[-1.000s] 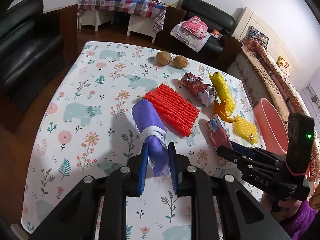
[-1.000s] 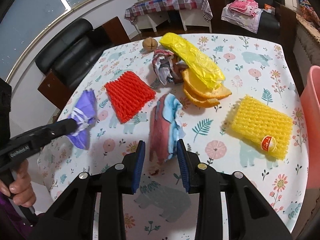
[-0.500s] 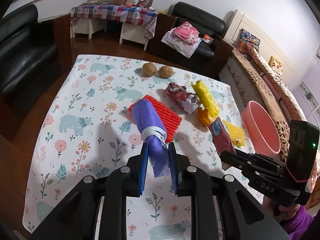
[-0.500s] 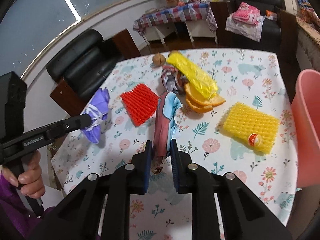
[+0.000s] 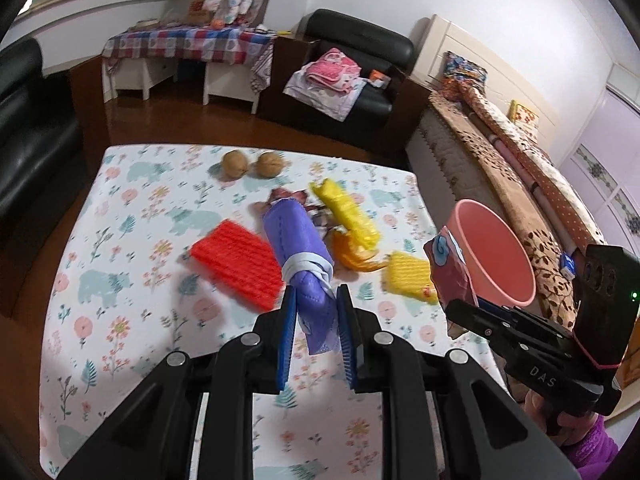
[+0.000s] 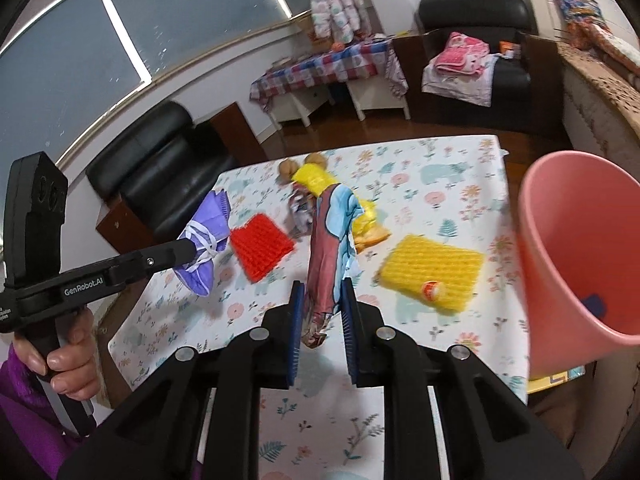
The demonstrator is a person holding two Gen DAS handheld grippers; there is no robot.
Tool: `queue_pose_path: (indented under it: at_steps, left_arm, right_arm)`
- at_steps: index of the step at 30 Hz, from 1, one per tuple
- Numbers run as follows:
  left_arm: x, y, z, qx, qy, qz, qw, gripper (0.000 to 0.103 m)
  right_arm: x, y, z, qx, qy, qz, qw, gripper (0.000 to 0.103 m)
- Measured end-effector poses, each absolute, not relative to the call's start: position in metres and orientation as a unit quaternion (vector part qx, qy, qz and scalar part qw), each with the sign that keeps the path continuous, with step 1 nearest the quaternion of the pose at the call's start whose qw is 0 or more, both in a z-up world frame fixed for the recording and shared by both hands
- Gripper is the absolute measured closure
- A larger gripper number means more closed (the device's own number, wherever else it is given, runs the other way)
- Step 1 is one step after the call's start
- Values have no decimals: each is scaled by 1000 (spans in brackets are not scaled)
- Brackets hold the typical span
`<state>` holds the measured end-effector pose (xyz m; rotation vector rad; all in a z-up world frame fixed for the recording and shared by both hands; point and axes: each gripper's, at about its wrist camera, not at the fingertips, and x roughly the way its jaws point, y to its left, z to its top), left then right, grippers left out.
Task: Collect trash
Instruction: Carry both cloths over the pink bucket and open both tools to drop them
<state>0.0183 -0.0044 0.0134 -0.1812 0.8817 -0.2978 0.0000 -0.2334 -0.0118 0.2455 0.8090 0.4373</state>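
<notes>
Above the table point(image 5: 120, 264), with its floral cloth: pink bin point(image 6: 568, 248) at the right edge; red foam net point(image 5: 236, 264) and yellow foam net point(image 6: 432, 268) lying flat; left gripper point(image 5: 316, 328), jaws clamped on a purple mask point(image 5: 300, 256); right gripper point(image 6: 320, 320), jaws clamped on a red-and-blue wrapper point(image 6: 328, 240), both lifted clear.

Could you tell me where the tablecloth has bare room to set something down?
Bare cloth lies left of the red foam net and along the near edge of the table. It is crowded between the walnuts and the yellow foam net.
</notes>
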Motion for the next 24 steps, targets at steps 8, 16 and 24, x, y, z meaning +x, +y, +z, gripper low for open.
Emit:
queue_pose_path:
  at_steps: [8,16,24]
  left_arm:
    - [26,-47,27,-60,411,-187,890,84]
    - [35,-98,40,-37,398,-236,886,84]
    - [49,-149,45,-22,393,-279,876,84]
  right_arm:
    - [-5,-270,-6,147,367,164,904,84]
    - [-9,-323,-7,182,351,100,913,84]
    - [-15,-369,-17,209,341,46,915,84]
